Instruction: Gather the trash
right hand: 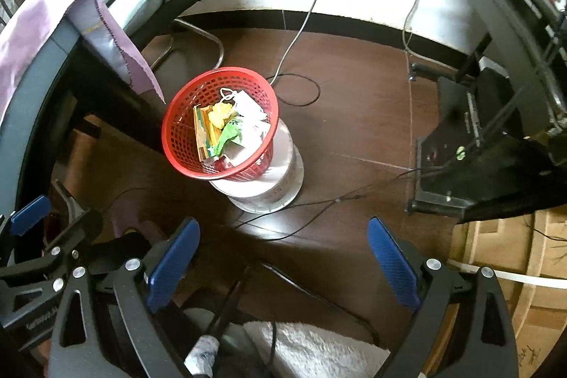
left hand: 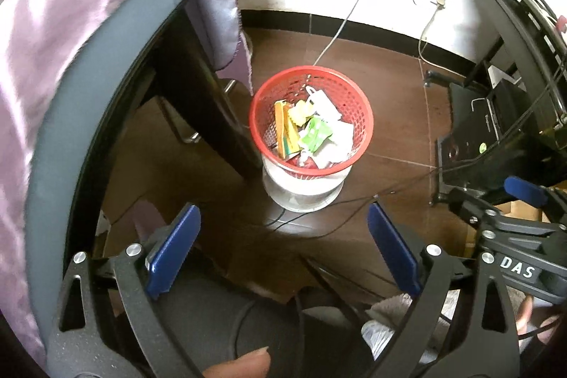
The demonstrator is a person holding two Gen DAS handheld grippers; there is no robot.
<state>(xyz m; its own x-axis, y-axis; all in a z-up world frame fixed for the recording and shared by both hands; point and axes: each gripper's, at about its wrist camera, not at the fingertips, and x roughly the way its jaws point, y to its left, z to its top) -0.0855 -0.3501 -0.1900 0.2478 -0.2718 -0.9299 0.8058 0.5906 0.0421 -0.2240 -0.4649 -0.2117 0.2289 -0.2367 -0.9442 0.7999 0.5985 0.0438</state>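
Now your left gripper (left hand: 283, 247) and right gripper (right hand: 283, 257) gape wide, empty, above red mesh plastic wastebasket (right hand: 182, 144) holding crumpled paper scraps (right hand: 230, 126).

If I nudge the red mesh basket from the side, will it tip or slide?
Probably tips easily: the red basket sits perched on a narrower pale drum, already leaning in the right wrist view. It looks like thin plastic mesh holding only paper and wrappers, so likely light. Both the left gripper and right gripper are open, clear of it.
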